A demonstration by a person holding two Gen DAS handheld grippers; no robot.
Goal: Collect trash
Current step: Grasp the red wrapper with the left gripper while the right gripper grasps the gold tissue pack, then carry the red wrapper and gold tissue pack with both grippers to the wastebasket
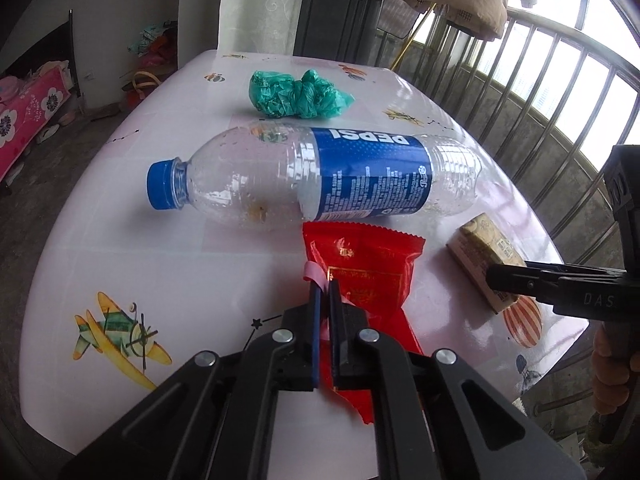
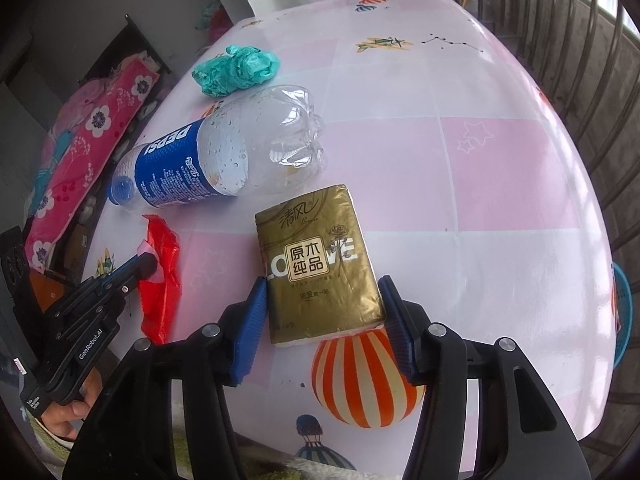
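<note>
While nothing had yet left the table, had left gripper clamped on pink scrap beside red wrapper; right gripper spread around gold tissue pack, not squeezing. Left lying: Pepsi bottle, green bag.

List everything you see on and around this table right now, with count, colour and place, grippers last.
Pepsi bottle: one, clear with blue label and cap, lying on its side mid-table.
Plastic bag: one, green, crumpled, beyond the bottle.
Snack wrapper: one, red, near table edge in front of the bottle.
Tissue pack: one, gold, right of the wrapper.
Table: one, pink and white checks with balloon and plane prints.
Quilt: one, pink floral, off to the left.
Left hand-held gripper: black, shut on a pink strip at the wrapper.
Right hand-held gripper: black with blue pads, open, straddling the tissue pack.
</note>
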